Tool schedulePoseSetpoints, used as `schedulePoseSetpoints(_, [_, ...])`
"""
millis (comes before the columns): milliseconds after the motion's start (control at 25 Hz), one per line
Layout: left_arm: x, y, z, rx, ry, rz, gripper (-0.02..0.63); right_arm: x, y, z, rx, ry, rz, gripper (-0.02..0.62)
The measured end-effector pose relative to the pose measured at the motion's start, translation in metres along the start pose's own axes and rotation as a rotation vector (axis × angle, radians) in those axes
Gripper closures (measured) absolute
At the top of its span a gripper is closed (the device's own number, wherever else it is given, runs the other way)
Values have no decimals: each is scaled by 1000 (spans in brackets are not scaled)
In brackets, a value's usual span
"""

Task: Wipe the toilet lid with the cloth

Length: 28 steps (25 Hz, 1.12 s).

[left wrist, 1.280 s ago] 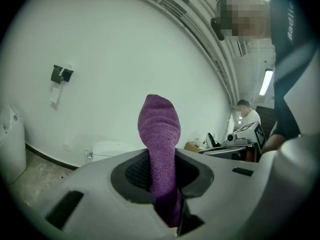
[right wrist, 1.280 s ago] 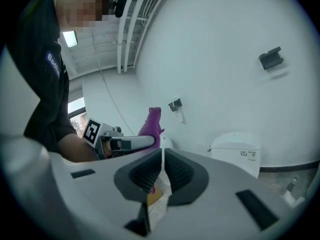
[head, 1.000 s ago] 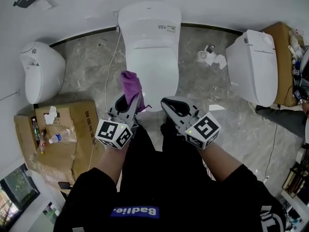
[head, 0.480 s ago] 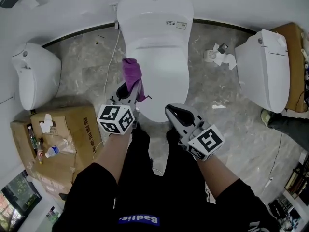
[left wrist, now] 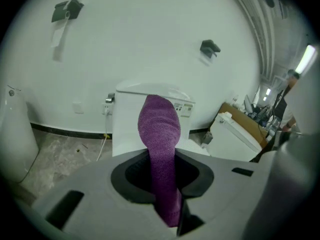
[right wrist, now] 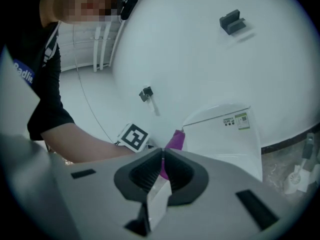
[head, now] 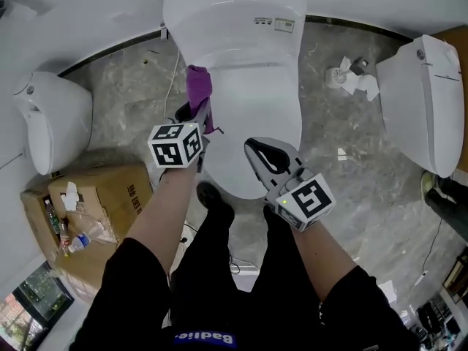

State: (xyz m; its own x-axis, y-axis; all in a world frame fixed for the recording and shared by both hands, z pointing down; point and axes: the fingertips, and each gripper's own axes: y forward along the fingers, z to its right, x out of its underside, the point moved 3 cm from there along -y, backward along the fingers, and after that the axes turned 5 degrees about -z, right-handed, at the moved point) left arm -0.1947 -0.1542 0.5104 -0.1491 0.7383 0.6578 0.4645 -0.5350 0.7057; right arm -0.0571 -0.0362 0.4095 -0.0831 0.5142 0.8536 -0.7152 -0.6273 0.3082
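The white toilet lid [head: 252, 101] lies shut in the middle of the head view, under the tank [head: 234, 13]. My left gripper [head: 198, 114] is shut on a purple cloth [head: 199, 86], which sticks out past the jaws over the lid's left edge; whether it touches the lid I cannot tell. In the left gripper view the cloth [left wrist: 160, 129] runs up between the jaws of the left gripper [left wrist: 163, 160], in front of the tank [left wrist: 125, 126]. My right gripper [head: 253, 147] hovers shut and empty above the lid's front edge. In its own view the right gripper [right wrist: 162, 152] has its jaws pressed together, with the cloth [right wrist: 175, 140] beyond.
A second white fixture [head: 51, 119] stands at the left and another toilet [head: 424, 104] at the right. A cardboard box [head: 102, 196] with a bottle and rubbish sits at lower left. Crumpled paper [head: 355, 79] lies on the marble floor. A cable [head: 170, 86] runs down beside the toilet.
Both grippers have sunk and moved forward towards the toilet. The left one has carried the cloth to the lid's left side. The toilet now fills more of the head view.
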Motion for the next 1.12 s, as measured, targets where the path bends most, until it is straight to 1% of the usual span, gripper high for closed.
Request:
schedulePoseSetpoints(120, [9, 35, -21, -48, 51, -126, 520, 11, 2, 2, -26, 22, -15, 561])
schedulePoseSetpoints(200, [12, 55, -30, -74, 90, -188, 520, 17, -2, 1, -45, 32, -23, 561])
schedulePoseSetpoints(240, [13, 64, -35, -87, 93, -213, 520, 20, -5, 1, -51, 39, -25, 561])
schedulePoseSetpoints(400, [18, 89, -45, -143, 30, -287, 520, 25, -19, 6, -84, 89, -33, 561])
schedulePoseSetpoints(480, [21, 96, -44, -172, 29, -315, 520, 27, -27, 8, -99, 100, -43, 561])
schedulePoseSetpoints(560, [22, 101, -41, -205, 23, -319, 520, 27, -36, 15, -96, 101, -50, 561])
schedulePoseSetpoints(680, [21, 104, -34, -255, -8, -298, 520, 25, -48, 38, -61, 109, -43, 561])
schedulePoseSetpoints(760, [19, 109, -25, -272, 7, -295, 520, 24, -54, 57, -35, 112, -33, 561])
schedulePoseSetpoints(960, [8, 135, 22, -245, 95, -290, 520, 29, -70, 85, -20, 131, -9, 561])
schedulePoseSetpoints(1040, [5, 149, 45, -231, 108, -285, 520, 32, -81, 90, -13, 150, -13, 561])
schedulePoseSetpoints(1120, [1, 164, 76, -193, 117, -286, 520, 34, -95, 94, -1, 166, -17, 561])
